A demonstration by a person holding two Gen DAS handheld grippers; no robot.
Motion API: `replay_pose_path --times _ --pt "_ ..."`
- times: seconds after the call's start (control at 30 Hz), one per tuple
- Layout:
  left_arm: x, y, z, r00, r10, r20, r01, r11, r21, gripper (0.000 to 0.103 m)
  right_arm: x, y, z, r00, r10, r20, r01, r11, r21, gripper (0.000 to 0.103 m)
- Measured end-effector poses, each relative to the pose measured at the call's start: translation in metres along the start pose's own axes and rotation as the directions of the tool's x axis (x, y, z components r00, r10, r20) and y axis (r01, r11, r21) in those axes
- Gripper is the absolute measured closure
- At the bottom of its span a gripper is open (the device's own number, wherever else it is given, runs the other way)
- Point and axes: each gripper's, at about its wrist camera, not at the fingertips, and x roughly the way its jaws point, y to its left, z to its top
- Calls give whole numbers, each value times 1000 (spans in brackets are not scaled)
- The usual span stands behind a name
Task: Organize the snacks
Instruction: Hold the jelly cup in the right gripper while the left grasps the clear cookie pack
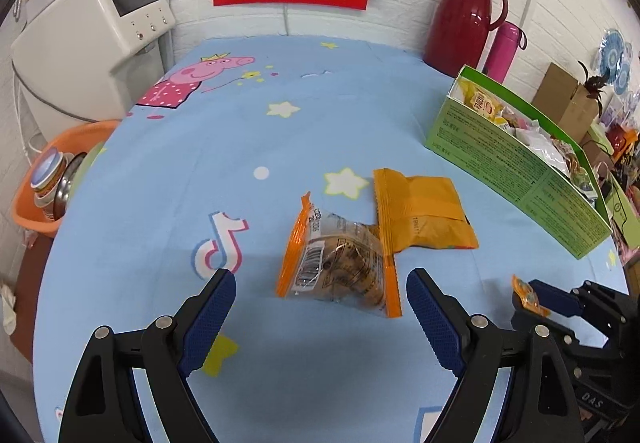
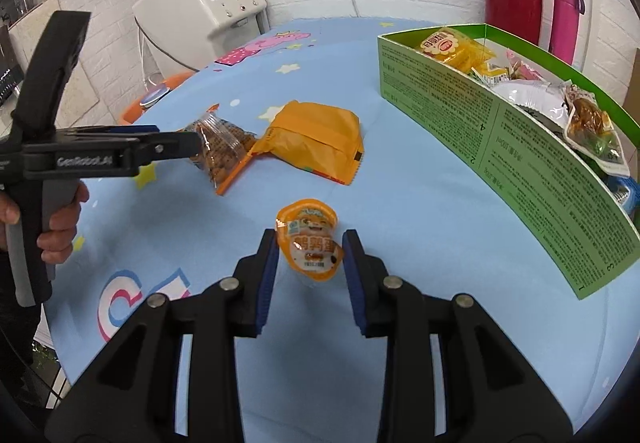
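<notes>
A clear packet with orange edges (image 1: 340, 263) lies on the blue tablecloth, just ahead of and between the fingers of my open left gripper (image 1: 322, 299). Beside it, partly overlapping, lies a plain orange packet (image 1: 424, 211). My right gripper (image 2: 310, 263) is shut on a small round orange snack packet (image 2: 312, 239), held at the fingertips just above the cloth. The right wrist view shows the left gripper (image 2: 188, 147) from the side, tips over the clear packet (image 2: 220, 151), with the orange packet (image 2: 316, 139) behind. The left wrist view catches the right gripper (image 1: 536, 297) and the small packet (image 1: 528, 295).
A long green box (image 2: 500, 131) holding several snacks stands at the right of the table. A red jug (image 1: 464, 19) and a pink bottle (image 1: 502, 47) stand behind it. A white appliance (image 1: 96, 39) and an orange basin (image 1: 52, 179) sit off the table's left edge. A hand (image 2: 60, 219) holds the left gripper's handle.
</notes>
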Motion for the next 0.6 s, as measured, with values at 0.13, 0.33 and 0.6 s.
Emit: replay_pose_path --times 0.13,0.33,0.6 --pt "16 -6 5 999 35 -13 -35 999 24 14 -1 -1 -2 1000 -27 -3 27 1000 -4 68" --pt "29 -8 2 999 24 -41 -23 999 22 15 3 -1 -2 999 -37 -10 37 999 -4 68" --pt "37 -11 -1 998 2 -58 1 999 53 51 10 -1 -1 999 -39 -20 39 999 2 68"
